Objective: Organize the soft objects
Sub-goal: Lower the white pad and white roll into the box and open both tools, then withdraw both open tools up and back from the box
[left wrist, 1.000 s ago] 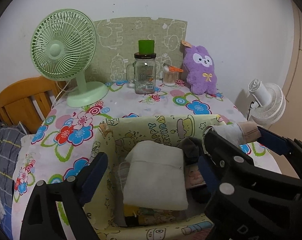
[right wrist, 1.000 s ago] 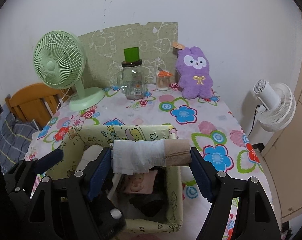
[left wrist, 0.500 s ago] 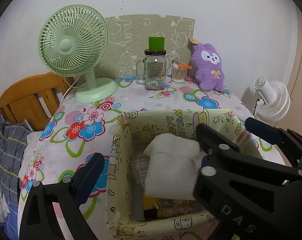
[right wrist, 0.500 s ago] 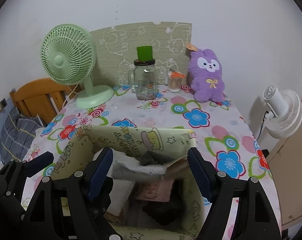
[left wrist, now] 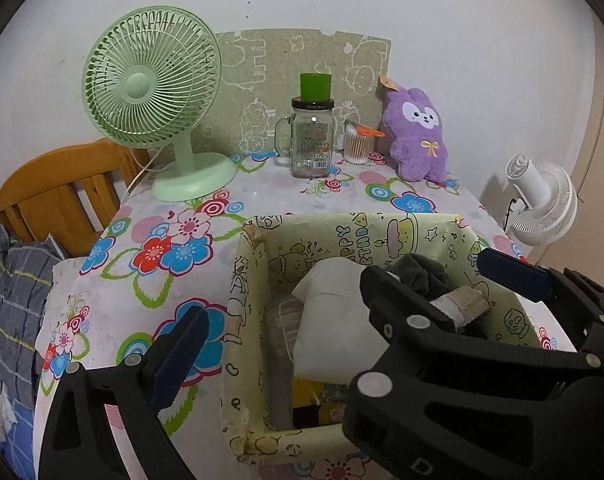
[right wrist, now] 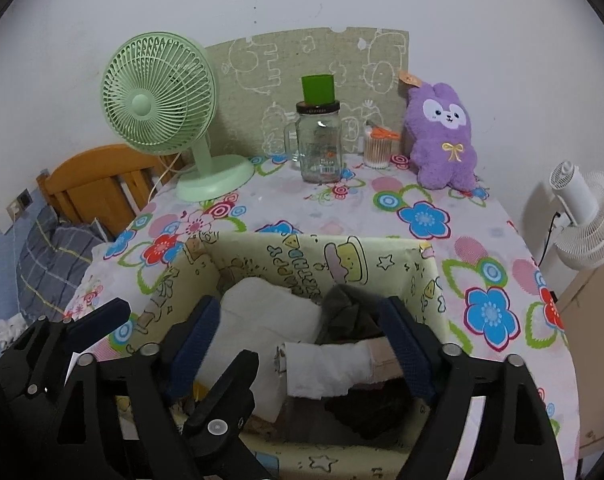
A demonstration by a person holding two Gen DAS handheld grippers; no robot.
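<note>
A pale yellow cartoon-print fabric box [left wrist: 354, 228] [right wrist: 302, 248] stands on the flowered table. Inside lie a folded white cloth [left wrist: 334, 328] [right wrist: 269, 312] and a dark grey cloth [left wrist: 422, 276] [right wrist: 346, 312]. A white-wrapped beige roll [right wrist: 330, 368] [left wrist: 458, 308] rests on them between the pads of my right gripper [right wrist: 299, 320]. Its jaws are opening: the roll's beige end touches the right pad and its white end is clear of the left pad. My left gripper [left wrist: 281, 348] is open over the box's left wall, gripping nothing. A purple plush [left wrist: 418, 140] [right wrist: 442, 140] sits against the back wall.
At the back of the table [left wrist: 173, 248] stand a green fan [left wrist: 153, 92], a glass jar mug [left wrist: 312, 140] with a green cup on its lid, and a cotton-swab pot [left wrist: 358, 144]. A white fan [left wrist: 542, 200] stands off the right edge. A wooden headboard [left wrist: 61, 192] and plaid bedding [left wrist: 9, 280] are left.
The roll was held between the right pads above the box rim; it has come down into the box and the right jaws have spread off its white end. The left jaws widened slightly.
</note>
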